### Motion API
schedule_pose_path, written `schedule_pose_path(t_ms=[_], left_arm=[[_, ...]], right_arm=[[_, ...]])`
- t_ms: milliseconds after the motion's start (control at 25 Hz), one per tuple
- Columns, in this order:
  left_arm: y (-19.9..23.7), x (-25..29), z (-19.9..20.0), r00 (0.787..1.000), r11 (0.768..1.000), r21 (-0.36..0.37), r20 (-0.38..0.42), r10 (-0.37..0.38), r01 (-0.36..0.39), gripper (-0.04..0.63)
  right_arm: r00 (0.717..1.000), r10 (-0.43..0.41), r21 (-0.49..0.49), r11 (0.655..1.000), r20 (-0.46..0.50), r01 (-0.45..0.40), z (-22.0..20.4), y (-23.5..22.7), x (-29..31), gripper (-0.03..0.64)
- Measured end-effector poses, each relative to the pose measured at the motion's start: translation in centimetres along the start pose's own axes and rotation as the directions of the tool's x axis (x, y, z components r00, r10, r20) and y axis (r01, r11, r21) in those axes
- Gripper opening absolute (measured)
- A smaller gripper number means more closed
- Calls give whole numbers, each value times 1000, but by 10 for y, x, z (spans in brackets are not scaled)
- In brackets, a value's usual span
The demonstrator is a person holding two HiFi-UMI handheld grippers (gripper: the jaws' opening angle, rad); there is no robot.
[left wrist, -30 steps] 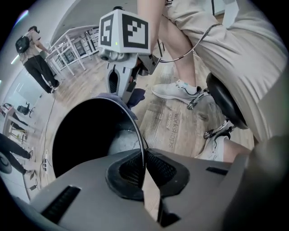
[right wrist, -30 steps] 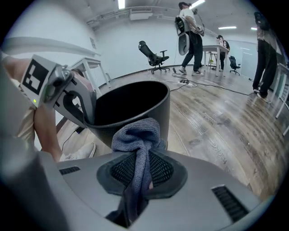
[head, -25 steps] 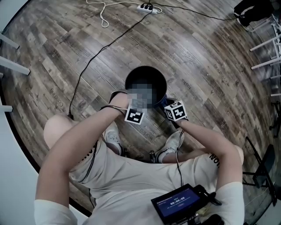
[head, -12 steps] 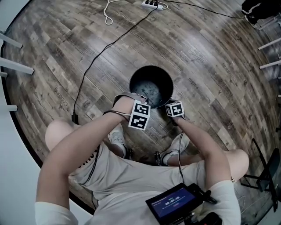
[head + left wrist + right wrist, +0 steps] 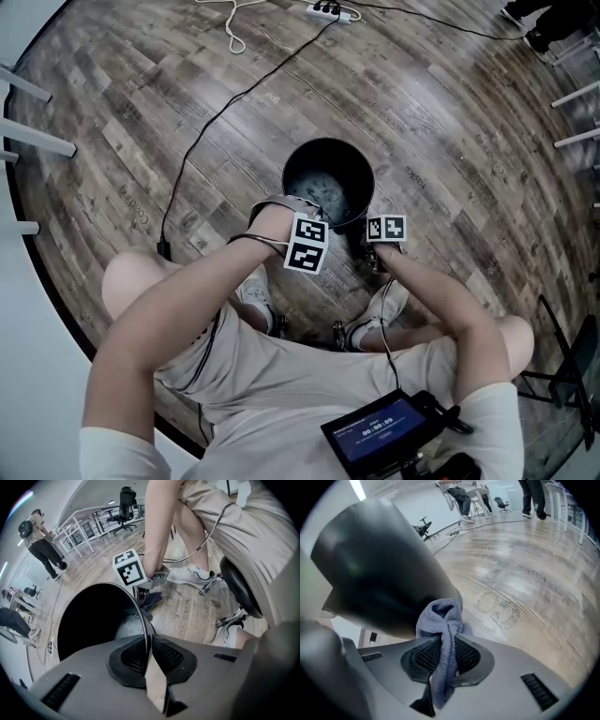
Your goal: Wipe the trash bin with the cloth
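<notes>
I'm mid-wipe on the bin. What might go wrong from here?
1. The left gripper pinches the bin only by its thin rim. A hard push may make it slip off, or tip the bin.
2. The right gripper holds the cloth by a narrow bunched fold. Dragging it along the bin's wall may pull it out.
3. The right gripper's hard jaws sit close to that wall and may scrape it.
</notes>
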State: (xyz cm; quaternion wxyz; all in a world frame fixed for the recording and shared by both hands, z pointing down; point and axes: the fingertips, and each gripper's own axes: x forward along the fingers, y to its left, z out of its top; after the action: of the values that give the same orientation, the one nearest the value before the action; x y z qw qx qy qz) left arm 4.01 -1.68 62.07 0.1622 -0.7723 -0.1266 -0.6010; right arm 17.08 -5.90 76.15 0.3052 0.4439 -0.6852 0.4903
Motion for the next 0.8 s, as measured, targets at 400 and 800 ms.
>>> schedule_pose_path(t_ms=[400, 800], left_arm=[[12, 12, -34, 997, 995, 97, -70, 16, -10, 125], [11, 18, -21, 998, 1000, 7, -62, -4, 5, 43]], right_arm=[[992, 99, -176, 981, 76, -84, 41, 62, -121, 60], [986, 129, -307, 948, 108, -91, 52, 88, -119, 60]])
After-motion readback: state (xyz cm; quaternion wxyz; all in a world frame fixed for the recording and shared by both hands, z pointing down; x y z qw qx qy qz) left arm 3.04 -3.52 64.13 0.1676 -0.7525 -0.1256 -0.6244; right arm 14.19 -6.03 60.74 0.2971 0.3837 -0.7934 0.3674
